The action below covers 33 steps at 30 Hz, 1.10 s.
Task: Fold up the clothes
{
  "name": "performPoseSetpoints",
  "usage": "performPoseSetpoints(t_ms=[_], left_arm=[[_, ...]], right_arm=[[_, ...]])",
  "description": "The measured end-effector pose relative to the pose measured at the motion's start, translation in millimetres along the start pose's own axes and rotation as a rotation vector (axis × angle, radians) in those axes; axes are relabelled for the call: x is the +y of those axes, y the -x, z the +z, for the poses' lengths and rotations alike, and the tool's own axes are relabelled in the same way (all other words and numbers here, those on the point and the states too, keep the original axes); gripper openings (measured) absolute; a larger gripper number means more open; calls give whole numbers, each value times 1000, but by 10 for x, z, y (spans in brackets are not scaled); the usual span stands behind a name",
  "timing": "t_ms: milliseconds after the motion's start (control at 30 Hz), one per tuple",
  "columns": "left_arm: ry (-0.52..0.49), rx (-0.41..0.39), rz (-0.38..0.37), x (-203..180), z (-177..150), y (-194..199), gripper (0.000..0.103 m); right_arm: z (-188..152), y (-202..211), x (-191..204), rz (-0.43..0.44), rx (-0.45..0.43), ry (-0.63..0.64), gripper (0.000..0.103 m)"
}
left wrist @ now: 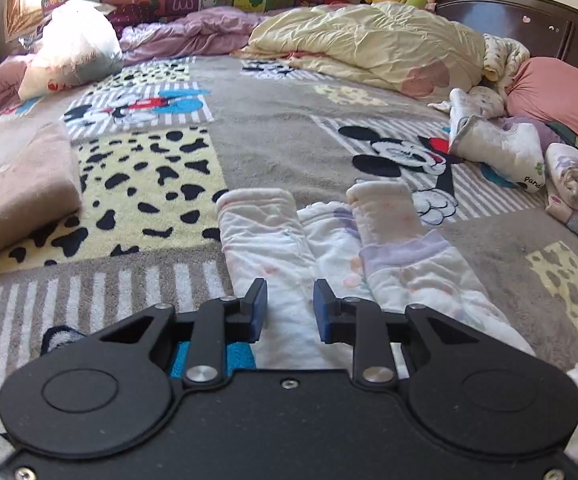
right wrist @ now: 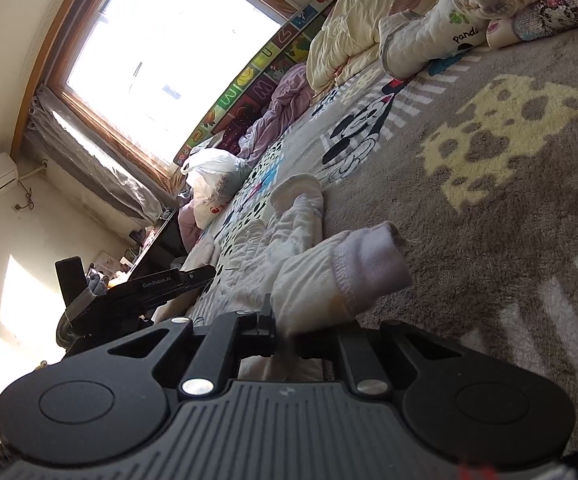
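Two tongs work one small white garment (left wrist: 289,264) lying lengthwise, near to far, on the bed blanket (left wrist: 273,152). Right gripper (right wrist: 279,326) is clamped on its near cuffed sleeve, while left gripper (left wrist: 289,308) hangs over the near middle, pads apart, gripping nothing.

Daylit, bright — window (right wrist: 169,52) blows out to white in the right view, sun patches on the wall (right wrist: 21,304). Strong fisheye bend and dark corners in both. Sleeve (right wrist: 353,276) near the lens is soft; bed (left wrist: 289,128) is fairly sharp.
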<state>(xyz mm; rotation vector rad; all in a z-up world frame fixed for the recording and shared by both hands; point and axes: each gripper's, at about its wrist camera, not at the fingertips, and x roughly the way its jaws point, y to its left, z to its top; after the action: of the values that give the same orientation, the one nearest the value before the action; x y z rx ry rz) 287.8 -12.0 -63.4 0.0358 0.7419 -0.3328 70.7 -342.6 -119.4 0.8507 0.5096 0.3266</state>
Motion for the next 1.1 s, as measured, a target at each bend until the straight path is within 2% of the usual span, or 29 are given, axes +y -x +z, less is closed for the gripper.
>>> performPoseSetpoints(t_ms=[100, 233, 400, 467, 533, 600, 667, 767, 900, 967, 1000, 1033, 1100], left_arm=[[-115, 17, -7, -137, -168, -289, 23], [-171, 58, -32, -127, -34, -129, 22], [-81, -71, 29, 112, 277, -67, 22], [-39, -90, 59, 190, 396, -222, 22], [-1, -70, 50, 232, 443, -461, 22], [-115, 16, 56, 85, 334, -756, 21], [-270, -10, 118, -114, 213, -801, 21], [-214, 46, 80, -39, 402, -691, 21], [-191, -29, 83, -58, 506, -615, 21], [-208, 40, 81, -119, 399, -812, 20], [-262, 21, 108, -197, 311, -855, 20], [-272, 33, 114, -209, 334, -840, 20], [-212, 40, 91, -146, 444, -633, 20]], right_arm=[[15, -15, -46, 4, 4, -37, 11], [2, -45, -43, 16, 22, -49, 11], [21, -26, -66, 25, 18, -66, 11], [26, -36, -89, 26, 23, -80, 11], [28, -46, -106, 25, 29, -90, 11], [26, -63, -118, 21, 33, -95, 11], [31, -86, -133, 17, 38, -99, 11], [34, -125, -163, 10, 47, -111, 12], [15, -119, -174, 3, 49, -114, 12], [13, -109, -151, 1, 45, -101, 12], [15, -108, -141, 0, 42, -94, 12], [16, -109, -133, 0, 40, -89, 12], [17, -111, -120, -1, 36, -78, 12]])
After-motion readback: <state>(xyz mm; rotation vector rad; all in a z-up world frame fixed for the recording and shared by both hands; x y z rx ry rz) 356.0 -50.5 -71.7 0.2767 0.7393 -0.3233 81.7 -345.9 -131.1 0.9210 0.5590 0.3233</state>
